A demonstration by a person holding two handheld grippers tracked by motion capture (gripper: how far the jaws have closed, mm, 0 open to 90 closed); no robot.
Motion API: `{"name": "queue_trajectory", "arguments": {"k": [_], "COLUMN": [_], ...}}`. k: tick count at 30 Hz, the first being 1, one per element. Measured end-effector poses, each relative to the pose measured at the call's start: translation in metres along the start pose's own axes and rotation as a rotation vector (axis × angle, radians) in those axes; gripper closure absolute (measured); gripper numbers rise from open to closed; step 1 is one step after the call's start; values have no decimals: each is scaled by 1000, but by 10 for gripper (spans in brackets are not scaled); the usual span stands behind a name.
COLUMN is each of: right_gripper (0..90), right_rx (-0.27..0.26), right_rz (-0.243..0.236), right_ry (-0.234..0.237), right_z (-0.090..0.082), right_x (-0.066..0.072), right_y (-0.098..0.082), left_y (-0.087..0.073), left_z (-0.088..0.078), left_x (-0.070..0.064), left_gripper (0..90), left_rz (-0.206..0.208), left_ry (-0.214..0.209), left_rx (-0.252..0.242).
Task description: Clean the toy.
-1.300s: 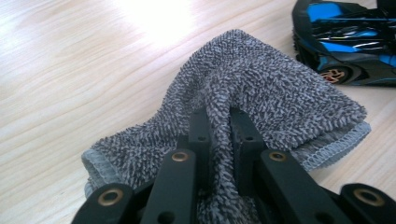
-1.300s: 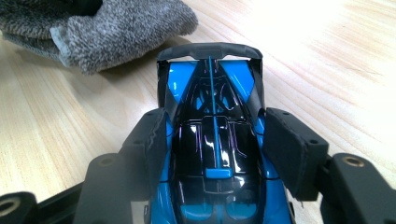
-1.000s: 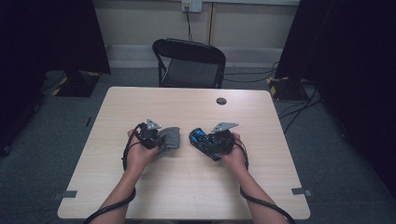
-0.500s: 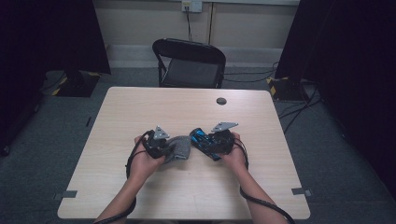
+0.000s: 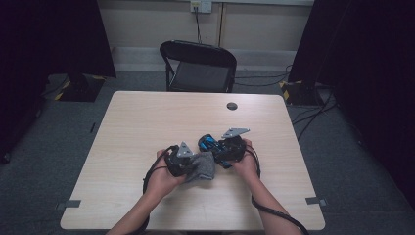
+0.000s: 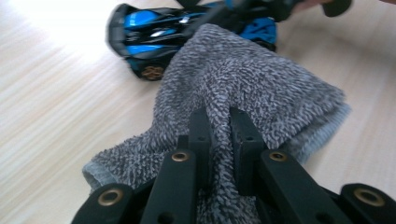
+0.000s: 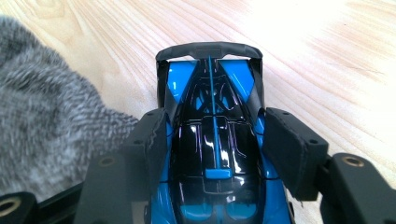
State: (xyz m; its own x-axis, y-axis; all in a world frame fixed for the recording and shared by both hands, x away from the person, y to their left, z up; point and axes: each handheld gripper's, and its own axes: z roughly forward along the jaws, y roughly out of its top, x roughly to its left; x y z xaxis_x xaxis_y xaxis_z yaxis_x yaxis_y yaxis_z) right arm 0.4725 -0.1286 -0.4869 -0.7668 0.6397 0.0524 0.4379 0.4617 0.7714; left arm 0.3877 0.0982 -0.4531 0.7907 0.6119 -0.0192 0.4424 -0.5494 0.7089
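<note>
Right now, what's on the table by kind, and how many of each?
Toy car, blue and black: 1
Grey cloth: 1
Small dark round thing near the far edge: 1
Total: 3

1. A light wooden bench [image 5: 147, 127] is seen from above, set on a grey carpeted floor [image 5: 44, 161].
2. A small dark round object [image 5: 232, 105] lies near the bench's far edge.
3. A black folding chair [image 5: 198, 66] stands just beyond the bench.
4. Dark curtains [image 5: 49, 39] hang at both sides.
5. Cables [image 5: 313, 115] are strewn on the floor at the right.
</note>
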Motion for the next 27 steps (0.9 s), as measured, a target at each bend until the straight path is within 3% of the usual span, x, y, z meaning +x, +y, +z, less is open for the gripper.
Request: {"name": "queue_trajectory", "arguments": {"k": [27], "right_gripper": [406], "right_rx": [-1], "right_rz": [-1], "right_ry": [1], "right_z": [0], "right_x": [0], "right_y": [0], "left_y": [14], "left_z": [27], "left_x": [-52], "left_gripper": [812], "left_rz": [124], "left_ry": [-196], "left_rx": [30]}}
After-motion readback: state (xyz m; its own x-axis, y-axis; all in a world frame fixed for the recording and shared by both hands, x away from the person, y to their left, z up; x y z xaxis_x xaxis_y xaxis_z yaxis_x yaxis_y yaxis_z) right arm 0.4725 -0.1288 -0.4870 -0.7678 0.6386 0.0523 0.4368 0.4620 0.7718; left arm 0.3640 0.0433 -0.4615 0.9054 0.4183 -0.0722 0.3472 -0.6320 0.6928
